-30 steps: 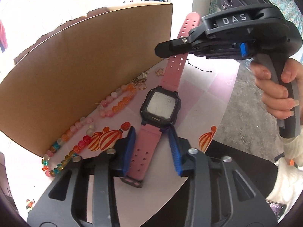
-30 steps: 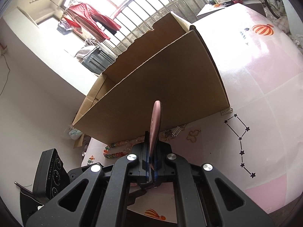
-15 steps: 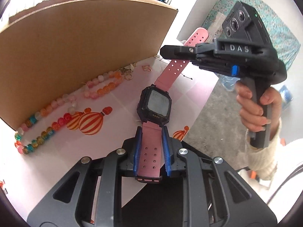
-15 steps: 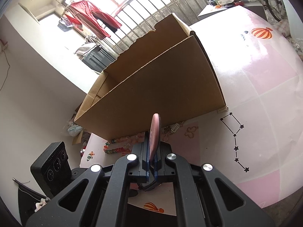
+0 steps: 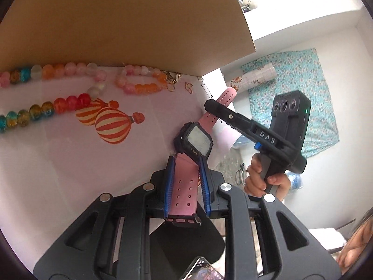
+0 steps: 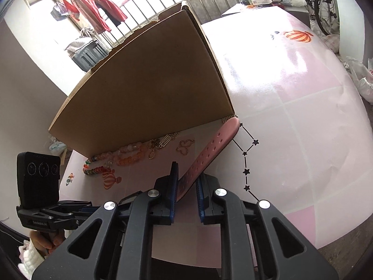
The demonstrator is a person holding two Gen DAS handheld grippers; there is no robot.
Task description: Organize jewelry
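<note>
At the far left of the left wrist view, a string of coloured beads [image 5: 35,114] lies on the table [image 5: 58,163] near a printed balloon, and a second bead strand [image 5: 139,81] sits right against the foot of the cardboard box [image 5: 116,23], with small gold charms [image 5: 172,81] beside it. Toward the middle, the left hand-held gripper [image 5: 186,182] is clamped on the lower strap of the pink watch [image 5: 198,140], blue pads pressing both strap edges, so the dark watch face is lifted off the table and tilted. To the right, the right hand-held gripper [image 5: 209,105] reaches across the upper strap, carried by a hand [image 5: 263,182]. In the right wrist view its jaws are opening: the pink strap runs between the pads [image 6: 173,186], leaning against the left one and clear of the right one, its tip pointing toward the box corner.
</note>
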